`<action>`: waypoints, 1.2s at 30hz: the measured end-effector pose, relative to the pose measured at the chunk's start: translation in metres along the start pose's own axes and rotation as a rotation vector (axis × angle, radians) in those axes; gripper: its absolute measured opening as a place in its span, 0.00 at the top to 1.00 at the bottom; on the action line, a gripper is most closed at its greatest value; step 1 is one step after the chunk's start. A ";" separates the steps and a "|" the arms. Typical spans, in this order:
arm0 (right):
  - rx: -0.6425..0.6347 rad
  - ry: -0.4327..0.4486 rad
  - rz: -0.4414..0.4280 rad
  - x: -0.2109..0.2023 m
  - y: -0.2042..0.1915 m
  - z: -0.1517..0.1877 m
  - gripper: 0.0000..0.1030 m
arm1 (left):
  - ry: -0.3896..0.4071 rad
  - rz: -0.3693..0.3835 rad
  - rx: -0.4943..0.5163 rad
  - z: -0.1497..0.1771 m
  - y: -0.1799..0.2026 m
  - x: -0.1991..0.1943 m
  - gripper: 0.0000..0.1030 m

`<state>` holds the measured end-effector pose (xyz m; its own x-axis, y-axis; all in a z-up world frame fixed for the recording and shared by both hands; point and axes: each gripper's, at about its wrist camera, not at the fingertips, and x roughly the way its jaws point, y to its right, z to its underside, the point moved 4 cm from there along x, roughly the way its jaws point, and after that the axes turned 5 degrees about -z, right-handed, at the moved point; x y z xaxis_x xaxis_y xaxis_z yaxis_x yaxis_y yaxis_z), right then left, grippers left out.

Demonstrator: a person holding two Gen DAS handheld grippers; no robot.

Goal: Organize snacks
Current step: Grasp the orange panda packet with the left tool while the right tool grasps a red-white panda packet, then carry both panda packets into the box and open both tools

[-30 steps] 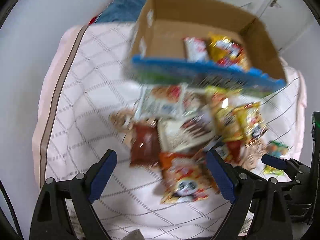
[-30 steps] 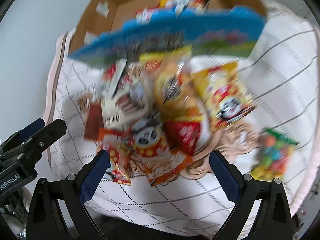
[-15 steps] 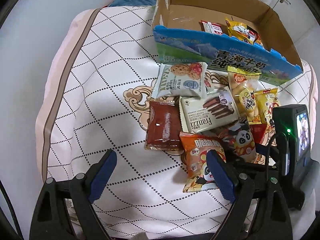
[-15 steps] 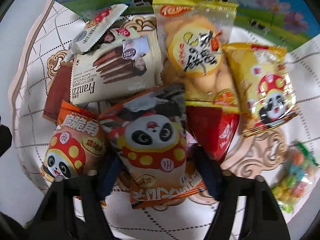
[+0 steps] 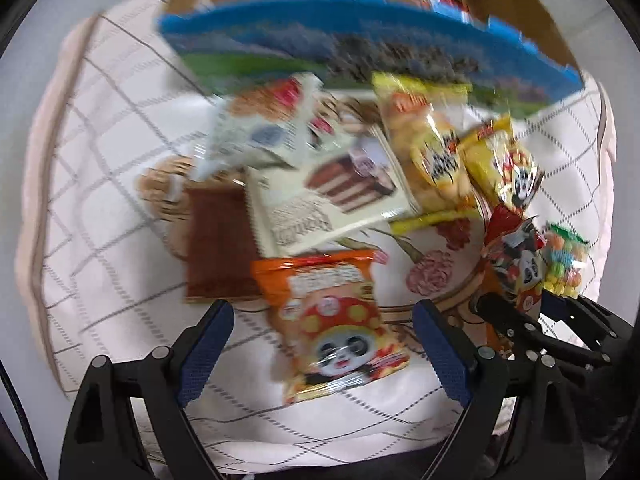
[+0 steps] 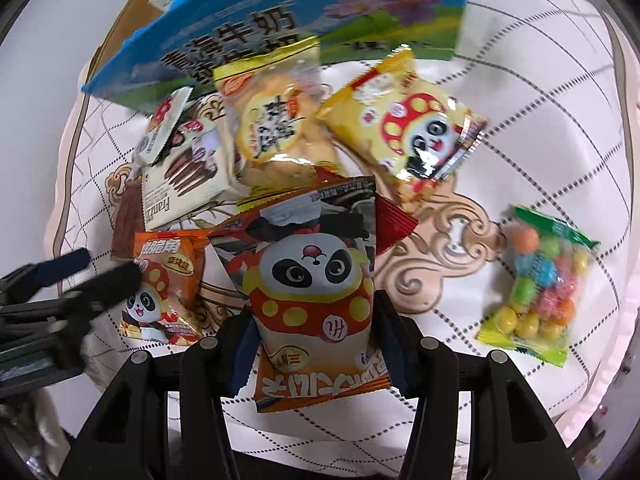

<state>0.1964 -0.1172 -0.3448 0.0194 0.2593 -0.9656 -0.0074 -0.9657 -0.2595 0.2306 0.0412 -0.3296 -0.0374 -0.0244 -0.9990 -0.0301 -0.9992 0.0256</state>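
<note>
My right gripper (image 6: 316,344) is shut on a panda snack bag (image 6: 312,276) and holds it above the pile; it also shows in the left wrist view (image 5: 514,256). My left gripper (image 5: 324,344) is open over an orange panda bag (image 5: 336,320), which also shows in the right wrist view (image 6: 164,280). Several snack packs lie on the quilted cloth (image 5: 100,200): a white Franzzi wafer pack (image 5: 324,200), a brown pack (image 5: 220,248), a rice cracker bag (image 6: 276,120) and a yellow panda bag (image 6: 412,136). The cardboard box (image 5: 520,20) with a blue front (image 6: 280,24) stands behind them and holds a few snacks.
A clear bag of coloured candy balls (image 6: 540,284) lies apart at the right of the cloth. The cloth's edges drop off at the left and right. The left gripper shows at the left edge of the right wrist view (image 6: 72,280).
My right gripper has closed on the panda bag and lifted it off the pile. My left gripper has moved closer over the orange panda bag.
</note>
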 end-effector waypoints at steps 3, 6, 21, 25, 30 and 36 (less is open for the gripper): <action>0.024 -0.004 -0.007 0.000 0.004 -0.005 0.45 | -0.069 0.000 0.008 -0.004 0.007 0.021 0.11; 0.037 -0.008 -0.014 0.004 0.008 -0.006 0.45 | -0.115 -0.026 0.014 -0.004 0.009 0.041 0.12; 0.047 0.025 -0.114 -0.018 -0.013 0.003 0.52 | 0.069 0.014 -0.008 0.047 0.000 -0.014 0.47; 0.048 0.075 -0.175 -0.051 -0.024 -0.014 0.53 | 0.167 0.072 -0.016 0.027 -0.002 -0.065 0.47; 0.049 0.169 -0.240 -0.105 -0.034 -0.060 0.53 | 0.283 0.103 0.003 -0.024 -0.003 -0.125 0.47; 0.065 0.265 -0.139 -0.138 -0.025 -0.151 0.53 | 0.346 0.019 0.026 -0.113 -0.017 -0.154 0.47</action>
<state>0.3446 -0.1309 -0.2022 0.2851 0.3683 -0.8849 -0.0501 -0.9162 -0.3975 0.3494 0.0587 -0.1801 0.3029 -0.0571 -0.9513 -0.0588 -0.9974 0.0411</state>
